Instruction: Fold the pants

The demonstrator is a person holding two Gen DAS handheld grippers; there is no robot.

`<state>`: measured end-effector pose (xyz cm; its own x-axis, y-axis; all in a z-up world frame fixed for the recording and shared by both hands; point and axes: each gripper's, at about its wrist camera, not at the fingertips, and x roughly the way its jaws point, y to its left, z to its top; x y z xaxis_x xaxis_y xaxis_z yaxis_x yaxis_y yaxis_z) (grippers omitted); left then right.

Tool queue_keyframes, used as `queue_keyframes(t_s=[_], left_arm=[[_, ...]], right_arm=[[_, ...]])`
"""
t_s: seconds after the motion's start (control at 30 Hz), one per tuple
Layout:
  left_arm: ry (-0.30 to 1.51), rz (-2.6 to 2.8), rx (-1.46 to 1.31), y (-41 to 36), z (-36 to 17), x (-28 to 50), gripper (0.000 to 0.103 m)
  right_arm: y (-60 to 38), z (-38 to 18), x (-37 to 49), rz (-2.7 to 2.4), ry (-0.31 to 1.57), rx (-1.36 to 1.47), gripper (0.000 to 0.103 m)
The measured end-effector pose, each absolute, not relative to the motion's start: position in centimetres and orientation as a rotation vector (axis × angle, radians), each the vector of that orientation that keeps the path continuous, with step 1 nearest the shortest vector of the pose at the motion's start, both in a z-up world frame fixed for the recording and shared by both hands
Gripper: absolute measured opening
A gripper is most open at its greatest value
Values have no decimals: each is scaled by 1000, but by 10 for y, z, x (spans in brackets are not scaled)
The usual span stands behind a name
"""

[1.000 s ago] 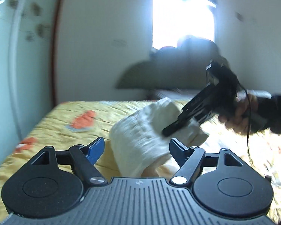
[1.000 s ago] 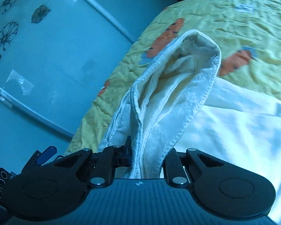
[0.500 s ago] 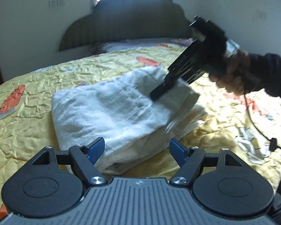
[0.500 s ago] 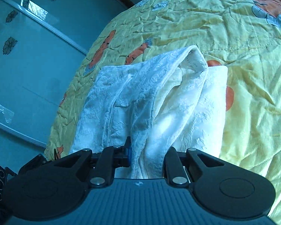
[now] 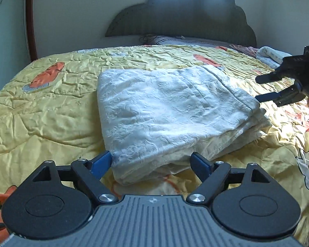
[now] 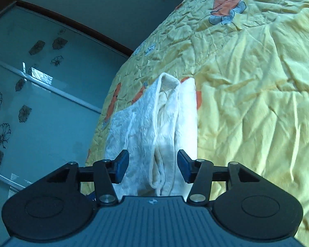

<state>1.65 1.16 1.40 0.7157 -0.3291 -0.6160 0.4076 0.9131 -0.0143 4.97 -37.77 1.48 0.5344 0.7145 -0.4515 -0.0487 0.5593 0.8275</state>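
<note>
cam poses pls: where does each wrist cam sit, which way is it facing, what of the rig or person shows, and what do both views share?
Left wrist: sits behind the left gripper, facing up the bed toward the headboard; its opening jaws frame the folded pants; right gripper at right edge.
Right wrist: behind the right gripper, rolled, facing across the bed toward a glass sliding door; jaws opening, pants edge between them.
Shared: pants, yellow bed.

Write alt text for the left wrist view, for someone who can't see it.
White folded pants lie on a bed with a crumpled yellow bedspread, a dark headboard behind. The left hand-held gripper sits in the foreground, its jaws opening and clear of the near corner of the cloth. At the right edge, the right hand-held gripper is opening beside the pants, nothing between its fingers.
</note>
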Motion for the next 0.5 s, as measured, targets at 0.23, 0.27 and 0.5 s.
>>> queue_keyframes(t_s=[0.23,0.27,0.5], left_arm=[[678,-417,93,13,16,17,88],[684,-416,70,15,17,18,87],[729,-343,6,21,13,33,86]], right_arm=[[-356,5,45,510,955,804,51],[-357,5,46,503,956,807,51],[-337,-4,61,506,981,769,50]])
